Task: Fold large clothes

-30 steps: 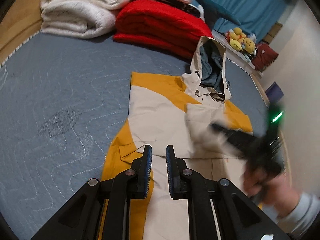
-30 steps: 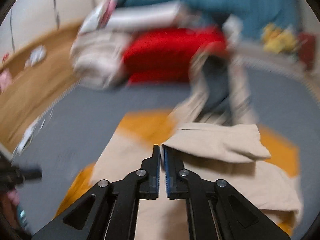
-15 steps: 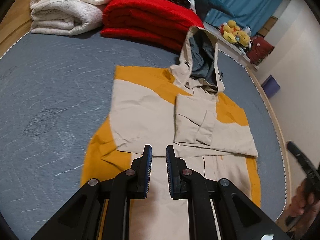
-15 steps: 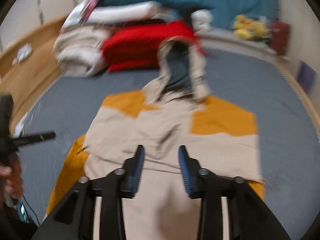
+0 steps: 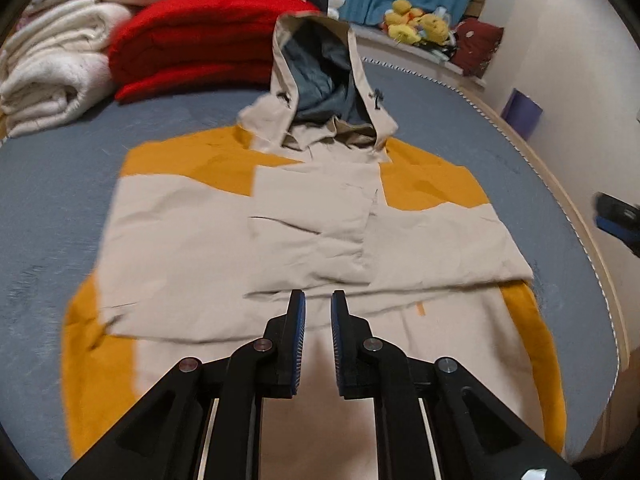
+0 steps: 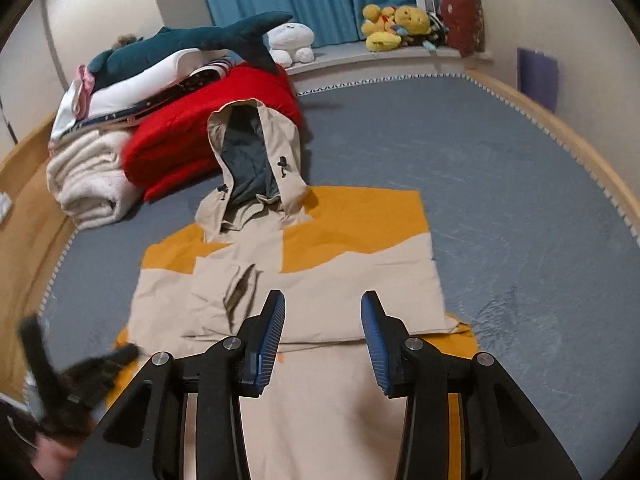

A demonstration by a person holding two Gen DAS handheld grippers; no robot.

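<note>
Your left gripper (image 5: 317,312) hung over the jacket (image 5: 304,240) with its fingers (image 5: 297,332) a narrow gap apart and nothing between them. The folded-in sleeves lay just beyond the tips; the hem ran under the fingers and out of view below. The hood (image 5: 320,80) lay straight ahead, well beyond the tips, against the red blanket (image 5: 192,40).

Your right gripper (image 6: 323,312) had its fingers (image 6: 274,328) spread wide and empty; its jaws had just been opening. The jacket (image 6: 320,288) lay flat on the bed (image 6: 500,200), its folded sleeves crossing just beyond and between the tips, its lower body under the fingers. The hood (image 6: 256,164) lay ahead and left of the tips. Whether either gripper touched the cloth could not be told.
</note>
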